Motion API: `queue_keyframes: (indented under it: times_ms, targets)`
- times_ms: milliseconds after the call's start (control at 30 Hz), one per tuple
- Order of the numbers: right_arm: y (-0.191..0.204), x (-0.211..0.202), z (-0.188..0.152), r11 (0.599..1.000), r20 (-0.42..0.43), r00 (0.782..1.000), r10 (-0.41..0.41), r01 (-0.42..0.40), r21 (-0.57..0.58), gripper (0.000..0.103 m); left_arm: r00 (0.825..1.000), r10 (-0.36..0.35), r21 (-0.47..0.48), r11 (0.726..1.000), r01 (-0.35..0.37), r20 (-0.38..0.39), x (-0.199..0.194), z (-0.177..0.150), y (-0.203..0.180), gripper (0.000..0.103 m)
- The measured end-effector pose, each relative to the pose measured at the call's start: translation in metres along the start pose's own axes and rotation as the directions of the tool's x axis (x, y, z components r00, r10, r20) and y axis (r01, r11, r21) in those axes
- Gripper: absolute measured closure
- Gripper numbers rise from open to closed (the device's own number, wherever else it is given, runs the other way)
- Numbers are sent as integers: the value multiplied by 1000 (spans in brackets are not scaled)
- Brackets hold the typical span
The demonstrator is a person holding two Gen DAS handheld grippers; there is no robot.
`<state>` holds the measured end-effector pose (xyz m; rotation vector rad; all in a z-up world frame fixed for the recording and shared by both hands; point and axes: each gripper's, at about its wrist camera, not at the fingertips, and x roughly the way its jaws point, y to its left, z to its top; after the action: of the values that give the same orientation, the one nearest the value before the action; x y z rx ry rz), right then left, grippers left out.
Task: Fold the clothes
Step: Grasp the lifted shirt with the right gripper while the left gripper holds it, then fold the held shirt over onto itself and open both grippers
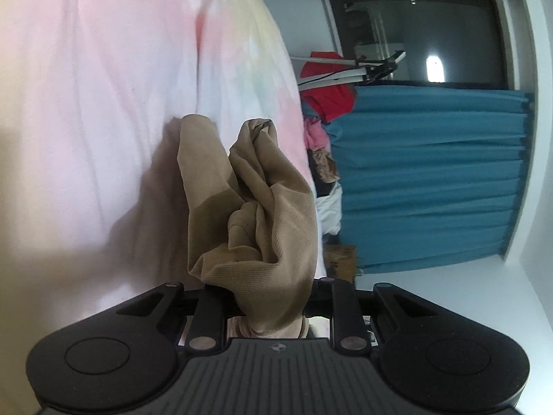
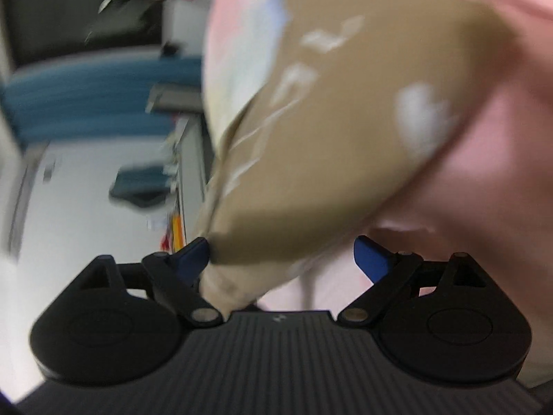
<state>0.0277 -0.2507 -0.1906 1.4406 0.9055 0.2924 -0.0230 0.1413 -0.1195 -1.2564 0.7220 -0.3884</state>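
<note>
Left claw (image 1: 269, 297) clamps bunched tan cloth (image 1: 249, 200) at frame centre; right claw (image 2: 281, 259) gapes, so cloth may slip.

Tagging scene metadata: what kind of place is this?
Probably a lived-in room at home, likely a bedroom: pleated teal curtains over a dark window, a white drying rack with a red garment, and a pastel tie-dye sheet under the tan ribbed garment.

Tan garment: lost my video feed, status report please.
Left gripper shut on tan garment, bunched. Right gripper open, tan cloth across it, view blurred. Pastel fabric close behind; nothing blocking.
</note>
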Motion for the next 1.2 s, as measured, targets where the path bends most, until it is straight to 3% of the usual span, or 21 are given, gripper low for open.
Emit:
queue_keyframes:
  times_ms: [133, 267, 333, 367, 400, 467, 567, 700, 933, 1200]
  targets:
    - [-9, -14, 8, 997, 93, 996, 16, -22, 68, 11, 1000, -24, 20, 1000, 24, 7, -5, 0, -4, 80]
    - [-5, -24, 6, 999, 163, 987, 7, -13, 31, 11, 999, -37, 28, 999, 37, 23, -17, -1, -3, 81]
    - [-2, -28, 5, 1000, 198, 980, 4, -7, 13, 28, 999, -37, 32, 999, 36, 31, -22, -3, -4, 81]
    - [-1, -31, 5, 1000, 215, 977, 3, -4, 5, 39, 999, -36, 34, 999, 35, 37, -24, -4, -5, 81]
    - [0, -33, 4, 1000, 231, 973, 1, 0, -6, 57, 999, -35, 36, 999, 33, 39, -27, -4, -6, 81]
    - [11, -35, 1, 997, 238, 971, -15, 32, -67, 75, 999, -32, 41, 999, 30, 43, -32, -5, -10, 81]
    - [27, -52, 10, 993, 272, 962, -10, 41, -109, 80, 999, 32, 66, 997, -34, 33, -30, 0, -26, 81]
    - [51, -82, 30, 990, 327, 945, 14, 33, -139, 81, 999, 50, 88, 995, -48, -20, -13, -2, -67, 81]
    - [92, -135, 67, 981, 422, 905, 59, 25, -190, 81, 986, 87, 172, 983, -62, -141, 81, -22, -163, 81]
    - [145, -207, 183, 966, 624, 781, 15, 148, -209, 82, 960, 72, 259, 966, 0, -269, 255, -63, -262, 81]
